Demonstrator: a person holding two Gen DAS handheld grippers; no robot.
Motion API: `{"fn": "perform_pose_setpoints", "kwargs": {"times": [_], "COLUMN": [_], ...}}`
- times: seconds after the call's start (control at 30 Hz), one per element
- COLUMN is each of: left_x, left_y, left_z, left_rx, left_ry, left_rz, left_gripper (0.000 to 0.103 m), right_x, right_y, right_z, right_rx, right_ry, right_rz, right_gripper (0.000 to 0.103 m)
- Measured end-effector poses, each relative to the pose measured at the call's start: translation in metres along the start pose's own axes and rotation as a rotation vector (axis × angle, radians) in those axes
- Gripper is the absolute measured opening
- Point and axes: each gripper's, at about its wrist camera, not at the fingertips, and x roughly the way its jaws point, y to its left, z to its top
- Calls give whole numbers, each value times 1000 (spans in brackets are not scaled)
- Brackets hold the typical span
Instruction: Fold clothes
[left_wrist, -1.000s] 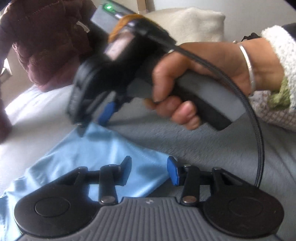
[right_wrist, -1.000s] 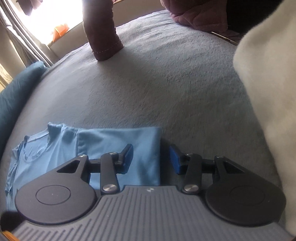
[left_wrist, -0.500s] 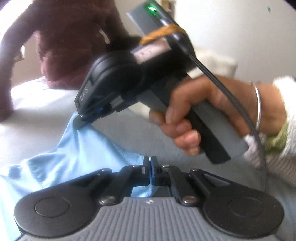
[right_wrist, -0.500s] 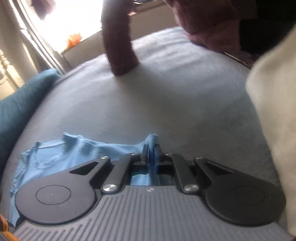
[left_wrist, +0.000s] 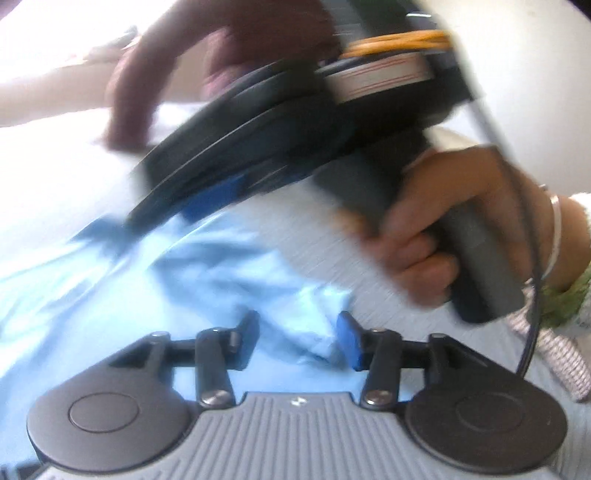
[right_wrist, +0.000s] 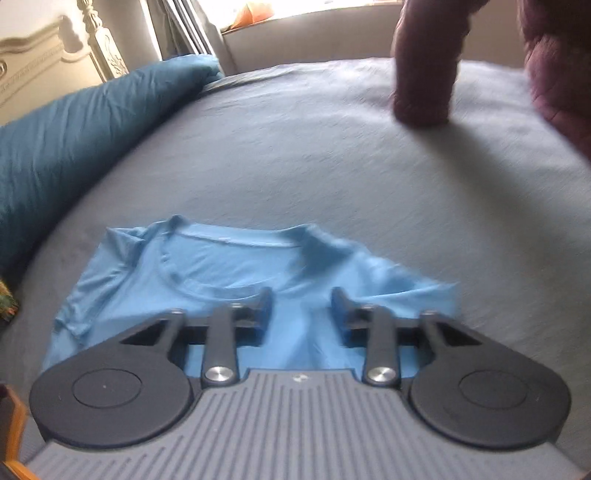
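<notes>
My left hand-held gripper (left_wrist: 297, 338) points down at the bed, its jaws opening, and a crumpled edge of the light blue T-shirt (right_wrist: 229, 273) lies in the gap without being pinched. My right hand-held gripper (right_wrist: 301, 308) is tilted down the same way, its jaws also opening over the shirt, with the cloth under and between them but free of the pads. In the left view I see the person's right hand (left_wrist: 447, 229) wrapped round the handle of that other tool, just beyond my left one, blurred and low over the shirt.

The shirt lies front up on the grey bedsheet (right_wrist: 332, 155), its collar toward the far side, its near part rumpled. A teal pillow (right_wrist: 74, 125) lies at the left by the headboard (right_wrist: 40, 48). A maroon quilted jacket (right_wrist: 554, 66) hangs in at the far right, one sleeve touching the sheet. Between shirt and jacket the sheet is bare.
</notes>
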Motion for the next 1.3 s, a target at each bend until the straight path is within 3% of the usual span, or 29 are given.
{"fn": "perform_pose_setpoints", "kwargs": {"times": [0.13,0.27,0.33,0.47,0.53,0.63,0.7,0.9,1.1,1.17,1.3], "left_x": [-25,-42,-41,-30,-17,5,21,60,77,78,70], "left_y": [32,54,61,81,92,105,107,106,103,103,107], "left_z": [-8,5,14,34,40,48,57,76,73,73,76], "left_rx": [-49,-82,-113,-205,-284,-393,-412,-410,-387,-373,-368], "left_ry": [2,-33,-40,-46,-25,11,14,44,69,59,3], "left_rz": [40,65,82,89,58,34,25,58,111,121,108], "left_gripper": [55,59,60,60,60,57,56,50,28,14,5], "right_x": [-27,-77,-89,-89,-80,-70,-62,-41,-32,-29,-38], "right_y": [-11,-36,-40,-24,-5,22,34,40,28,24,25], "right_z": [-7,-40,-64,-107,-119,-130,-135,-144,-147,-146,-139], "right_rx": [161,403,437,295,121,-107,-227,-335,-342,-333,-291], "right_ry": [-85,-179,-164,-79,-38,-7,11,60,73,64,28], "right_rz": [87,163,126,-43,-155,-240,-283,-309,-337,-337,-295], "right_gripper": [41,41,41,40,40,39,38,31,14,6,1]}}
